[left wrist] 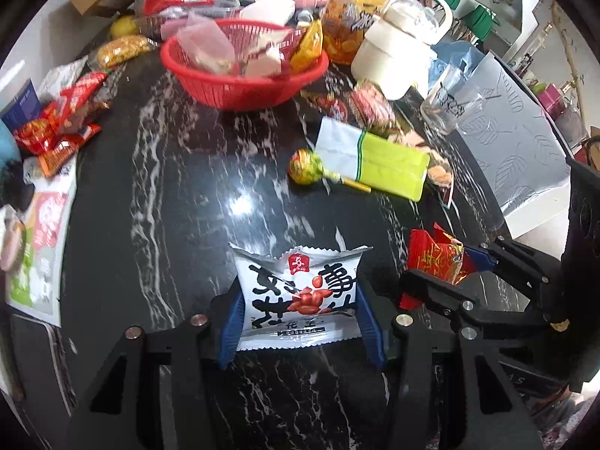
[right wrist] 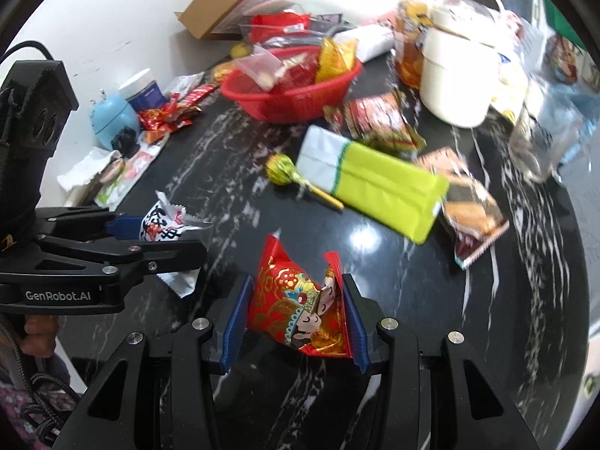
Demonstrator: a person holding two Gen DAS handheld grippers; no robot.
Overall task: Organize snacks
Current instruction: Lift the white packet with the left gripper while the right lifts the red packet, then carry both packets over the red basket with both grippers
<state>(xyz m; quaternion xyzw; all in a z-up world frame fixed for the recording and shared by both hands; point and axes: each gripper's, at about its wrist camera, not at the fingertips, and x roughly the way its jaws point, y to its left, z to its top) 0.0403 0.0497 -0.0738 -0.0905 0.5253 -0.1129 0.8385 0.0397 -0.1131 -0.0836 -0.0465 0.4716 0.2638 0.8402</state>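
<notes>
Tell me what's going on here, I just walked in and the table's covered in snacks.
A person is sorting snacks with a handheld gripper in each hand. The left gripper is clamped on a white peanut packet, and the right gripper is clamped on a red and gold packet. Both packets are low over the black marble table. The red basket behind already holds a few snacks; others lie scattered around it.

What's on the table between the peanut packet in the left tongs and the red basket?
Bare black marble, judging by the left wrist view, between the peanut packet and the red basket.
</notes>
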